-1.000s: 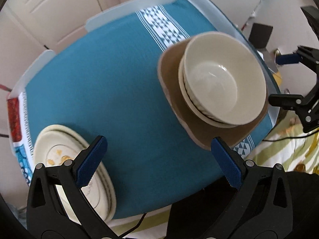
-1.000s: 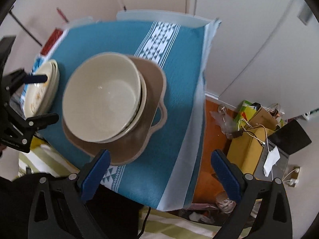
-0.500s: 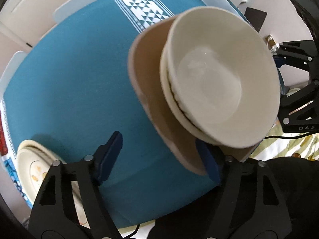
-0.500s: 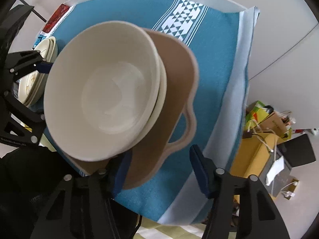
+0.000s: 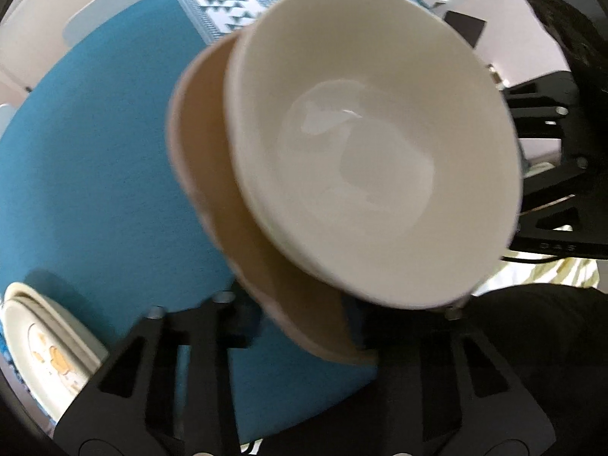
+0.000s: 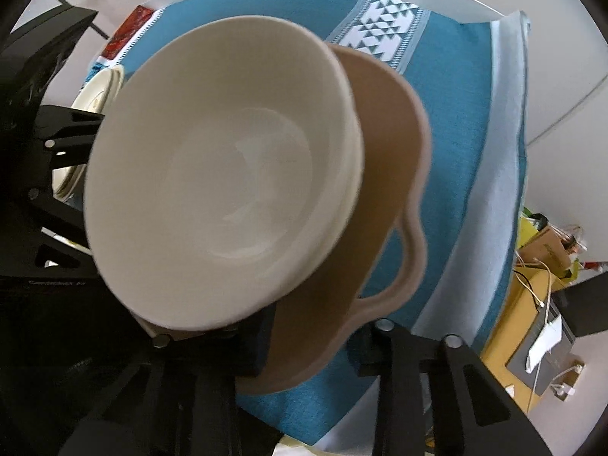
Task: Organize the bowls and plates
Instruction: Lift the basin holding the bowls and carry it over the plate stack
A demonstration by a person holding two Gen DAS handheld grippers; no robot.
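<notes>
Brown plate (image 5: 212, 174) with a handle is getting clamped at its near edge, around 6 o'clock in both wrist views. Both grippers have just been closing: left gripper (image 5: 300, 326) and right gripper (image 6: 315, 338) are now pinching that rim, having dropped closer. Cream bowls (image 6: 224, 174) are riding on top, over the blue cloth (image 5: 95, 174). Likely lifting the whole stack next; patterned plates (image 5: 45, 345) waiting at 8 o'clock.
</notes>
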